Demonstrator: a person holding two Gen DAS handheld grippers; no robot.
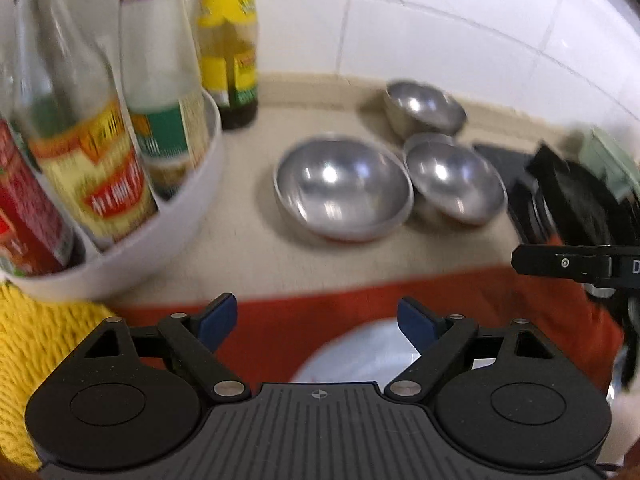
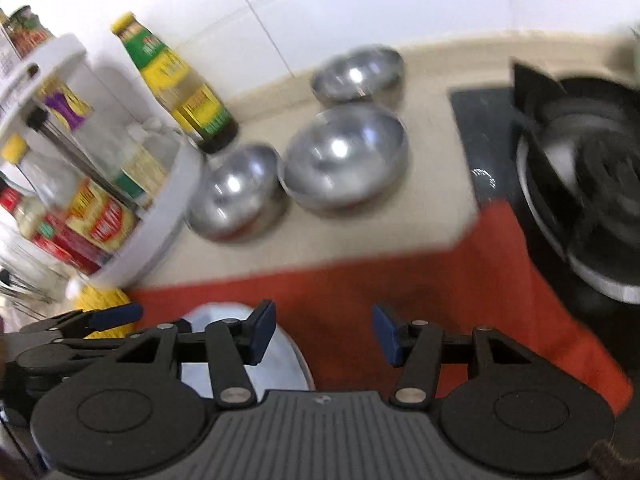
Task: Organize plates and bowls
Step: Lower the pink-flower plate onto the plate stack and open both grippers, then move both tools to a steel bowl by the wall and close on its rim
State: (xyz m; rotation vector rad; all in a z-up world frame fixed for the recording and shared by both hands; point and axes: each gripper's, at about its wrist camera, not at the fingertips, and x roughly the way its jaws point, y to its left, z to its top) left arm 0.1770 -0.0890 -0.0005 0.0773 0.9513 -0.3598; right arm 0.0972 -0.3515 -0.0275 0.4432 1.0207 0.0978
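Both grippers gape, nothing held: left gripper (image 1: 316, 320), right gripper (image 2: 324, 334), over red mat (image 2: 440, 280). Steel plate (image 2: 276, 356) lies on mat's near edge; three steel bowls (image 2: 346, 158) on counter just beyond mat, beside bottle rack (image 2: 176, 208).

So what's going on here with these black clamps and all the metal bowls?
A person is tidying dishes with a hand-held gripper in each hand. The left hand-held gripper and the right hand-held gripper both hang open and empty over a red cloth and a plate. Three steel bowls wait untouched on the counter.
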